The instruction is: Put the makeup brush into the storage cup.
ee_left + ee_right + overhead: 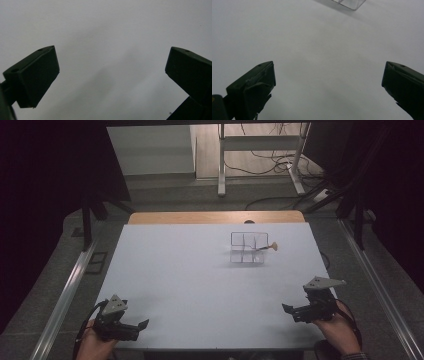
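Note:
A clear plastic organiser box (246, 248) with several compartments stands on the white table (200, 285), right of centre toward the back. A thin brush with a tan tip (270, 247) leans out of its right side. A corner of the box (350, 3) reaches into the top of the right gripper view. My left gripper (142, 326) rests at the table's front left corner, open with nothing between its jaws (110, 75). My right gripper (289, 312) sits at the front right, also open and empty (328, 82). Both are far from the box.
The table's wooden far edge (215, 217) shows behind the white surface. Beyond it stand a metal frame's legs (221, 175) and loose cables (280, 165) on the floor. Metal rails (65, 295) run along both sides of the table.

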A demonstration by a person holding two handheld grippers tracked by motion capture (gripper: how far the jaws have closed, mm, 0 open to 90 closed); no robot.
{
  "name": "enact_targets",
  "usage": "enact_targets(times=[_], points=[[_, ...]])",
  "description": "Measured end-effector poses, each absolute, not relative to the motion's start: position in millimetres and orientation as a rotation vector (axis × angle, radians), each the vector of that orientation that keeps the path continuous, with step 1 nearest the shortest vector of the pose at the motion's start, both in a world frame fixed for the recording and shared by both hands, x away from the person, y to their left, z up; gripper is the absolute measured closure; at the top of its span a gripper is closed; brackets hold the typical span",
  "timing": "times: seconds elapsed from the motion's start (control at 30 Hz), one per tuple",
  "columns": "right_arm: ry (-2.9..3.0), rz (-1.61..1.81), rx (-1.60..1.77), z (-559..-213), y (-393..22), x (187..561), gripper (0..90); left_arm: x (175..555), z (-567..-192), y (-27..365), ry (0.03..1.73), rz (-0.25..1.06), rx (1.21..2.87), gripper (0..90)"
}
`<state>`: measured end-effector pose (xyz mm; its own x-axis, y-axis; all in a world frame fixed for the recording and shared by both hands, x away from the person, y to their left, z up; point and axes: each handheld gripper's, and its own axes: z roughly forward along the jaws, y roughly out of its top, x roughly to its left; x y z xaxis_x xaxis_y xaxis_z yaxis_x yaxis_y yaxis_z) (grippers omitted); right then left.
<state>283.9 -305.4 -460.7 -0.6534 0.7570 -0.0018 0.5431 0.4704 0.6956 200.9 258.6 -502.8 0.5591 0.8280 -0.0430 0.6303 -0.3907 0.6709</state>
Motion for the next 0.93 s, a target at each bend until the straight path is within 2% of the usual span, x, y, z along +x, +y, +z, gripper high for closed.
enact_targets(times=[0.93], points=[[2.374,0.964,1.141,-459.1,-323.8,275.3,0.0,201.7,-503.2,257.6,1.167,0.389,2.149,0.0]])
